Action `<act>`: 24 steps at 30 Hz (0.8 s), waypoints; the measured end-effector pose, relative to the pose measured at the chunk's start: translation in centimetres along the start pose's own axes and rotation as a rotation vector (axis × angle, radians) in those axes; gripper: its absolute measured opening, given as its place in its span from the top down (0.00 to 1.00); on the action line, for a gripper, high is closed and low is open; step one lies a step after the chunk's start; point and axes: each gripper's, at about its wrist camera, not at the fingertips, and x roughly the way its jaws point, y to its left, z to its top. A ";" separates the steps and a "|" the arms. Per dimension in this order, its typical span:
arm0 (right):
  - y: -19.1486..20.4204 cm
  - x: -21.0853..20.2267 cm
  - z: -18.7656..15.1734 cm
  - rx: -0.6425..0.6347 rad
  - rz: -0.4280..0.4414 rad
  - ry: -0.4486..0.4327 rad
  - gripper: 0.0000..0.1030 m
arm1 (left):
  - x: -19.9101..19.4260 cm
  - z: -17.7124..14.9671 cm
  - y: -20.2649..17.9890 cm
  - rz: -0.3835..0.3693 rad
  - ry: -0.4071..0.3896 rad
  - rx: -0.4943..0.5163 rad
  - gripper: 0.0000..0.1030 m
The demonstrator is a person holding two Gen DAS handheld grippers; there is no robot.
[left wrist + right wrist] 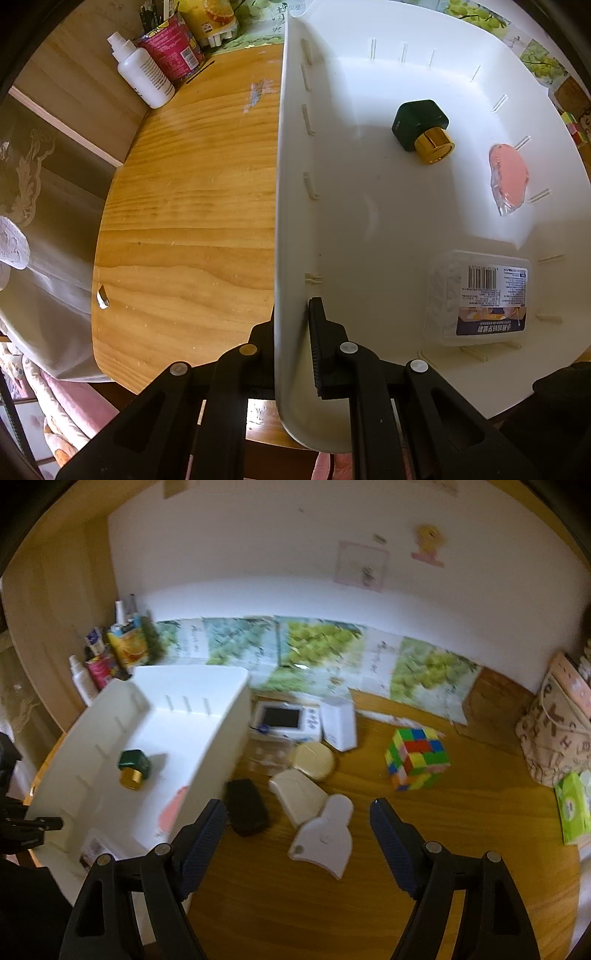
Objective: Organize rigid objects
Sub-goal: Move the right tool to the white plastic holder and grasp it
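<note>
My left gripper (291, 317) is shut on the left wall of the white bin (291, 184), one finger on each side. Inside the bin lie a dark bottle with a gold cap (421, 127), a pink item in clear wrap (508, 177) and a clear labelled box (480, 299). My right gripper (298, 805) is open and holds nothing, hovering over the wooden table right of the bin (229, 716). Below it lie a black case (246, 806), a cream block (299, 797) and a flat white piece (323, 840). A colourful cube (417, 757) sits further right.
Behind the loose items are a round cream compact (314, 760), a white box (339, 722) and a small screen device (284, 720). A white bottle (142, 72) and red can (171, 46) stand at the back left. A patterned bag (557, 734) and green tissue pack (572, 808) are at the right.
</note>
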 end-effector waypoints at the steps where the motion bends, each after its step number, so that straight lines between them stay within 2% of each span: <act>1: -0.3 0.3 -0.3 0.005 -0.004 0.010 0.22 | 0.0 0.0 0.0 0.001 0.001 -0.001 0.87; 24: -1.9 8.1 -3.6 0.036 -0.019 0.230 0.22 | 0.7 0.6 -0.1 0.030 0.032 -0.049 0.86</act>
